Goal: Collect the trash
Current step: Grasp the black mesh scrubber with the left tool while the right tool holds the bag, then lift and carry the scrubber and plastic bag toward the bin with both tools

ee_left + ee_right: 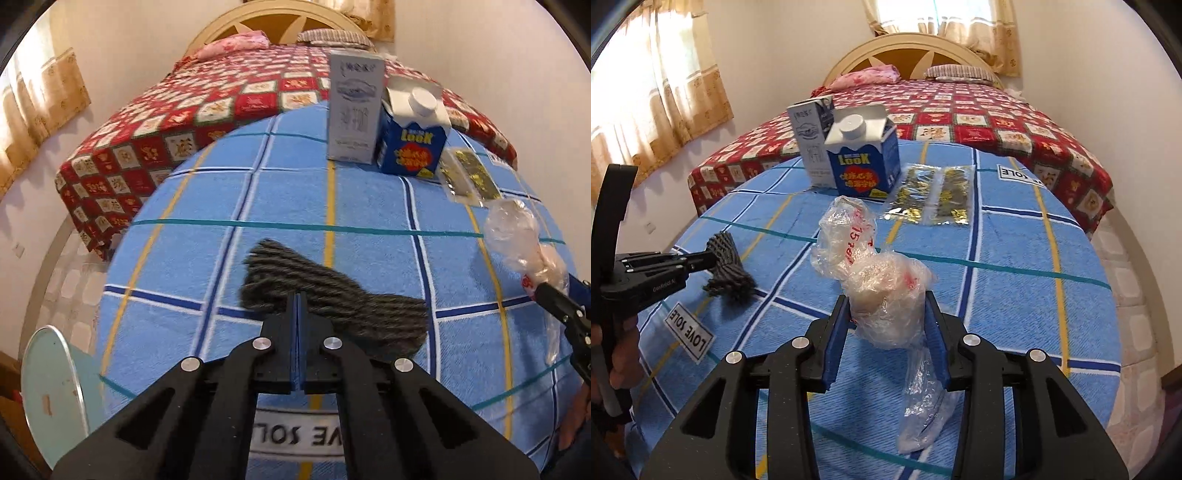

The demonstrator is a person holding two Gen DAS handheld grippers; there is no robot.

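A dark grey knitted cloth [343, 295] lies on the blue checked tablecloth [184, 251]. My left gripper [299, 297] is shut on its near edge; in the right wrist view the left gripper [714, 258] pinches the cloth [731, 277] from the left. My right gripper [886, 301] is shut on a crumpled clear plastic bag [857, 251] with red print, whose tail hangs below the fingers. In the left wrist view the bag [517, 236] sticks up from the right gripper [543, 290] at the right edge.
A blue carton [864, 170] and a grey-white carton [809, 147] stand at the table's far side, beside a clear packet with gold print [934, 195]. A bed with a red patterned cover [997, 110] lies behind. A pale green round object [51, 387] stands low left.
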